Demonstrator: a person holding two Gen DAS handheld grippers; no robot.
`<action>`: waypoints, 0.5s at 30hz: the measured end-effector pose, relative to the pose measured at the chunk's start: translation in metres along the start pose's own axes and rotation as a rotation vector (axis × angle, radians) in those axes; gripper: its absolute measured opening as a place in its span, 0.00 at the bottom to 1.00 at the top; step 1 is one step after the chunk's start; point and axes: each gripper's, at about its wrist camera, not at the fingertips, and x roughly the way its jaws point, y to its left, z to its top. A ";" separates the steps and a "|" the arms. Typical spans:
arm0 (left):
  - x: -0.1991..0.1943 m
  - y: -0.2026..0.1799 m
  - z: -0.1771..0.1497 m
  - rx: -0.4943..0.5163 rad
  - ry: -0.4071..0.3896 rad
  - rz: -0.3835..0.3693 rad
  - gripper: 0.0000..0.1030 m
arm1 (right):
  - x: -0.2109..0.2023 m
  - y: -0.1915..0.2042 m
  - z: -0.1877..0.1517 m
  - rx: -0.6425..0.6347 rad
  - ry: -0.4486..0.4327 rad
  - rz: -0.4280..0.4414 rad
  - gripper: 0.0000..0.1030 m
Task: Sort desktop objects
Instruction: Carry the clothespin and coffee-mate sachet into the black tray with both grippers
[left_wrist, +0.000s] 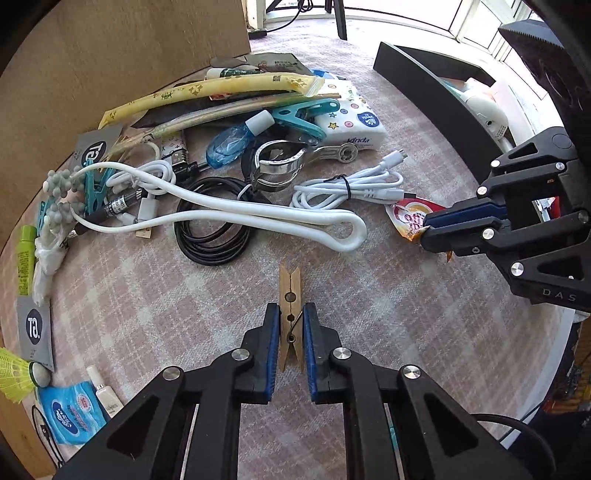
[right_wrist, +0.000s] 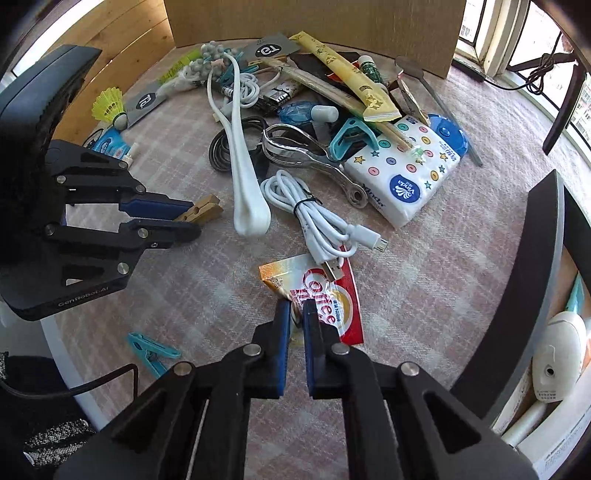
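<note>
Pale bare-wood clothespin (left_wrist: 290, 295), glossy foil coffee sachet (right_wrist: 332, 295), shiny metal tongs (right_wrist: 295, 147), woven checked tablecloth (left_wrist: 147, 295).

left black two-finger gripper (left_wrist: 289, 343): matte black linkage arms showing triangular cut-outs, round silver screws, blue pads (left_wrist: 272, 347) lining the fingers, white "gen robot.ai" lettering, black cable trailing. right black two-finger gripper (right_wrist: 296, 332): matching build, bearing "das" lettering on its side.

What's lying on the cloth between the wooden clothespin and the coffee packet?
Nothing: between the wooden clothespin and the coffee packet only bare checked cloth shows. The right wrist view shows it best; the white cable bundle lies just behind that stretch.
</note>
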 end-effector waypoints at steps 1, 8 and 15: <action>-0.002 0.000 -0.002 -0.008 -0.004 0.004 0.11 | -0.002 0.000 0.000 0.006 -0.007 -0.002 0.07; -0.033 0.002 -0.006 -0.037 -0.047 -0.015 0.11 | -0.031 -0.003 -0.030 0.069 -0.071 0.050 0.05; -0.053 -0.003 0.026 -0.047 -0.068 -0.031 0.11 | -0.065 -0.022 -0.030 0.170 -0.144 0.042 0.04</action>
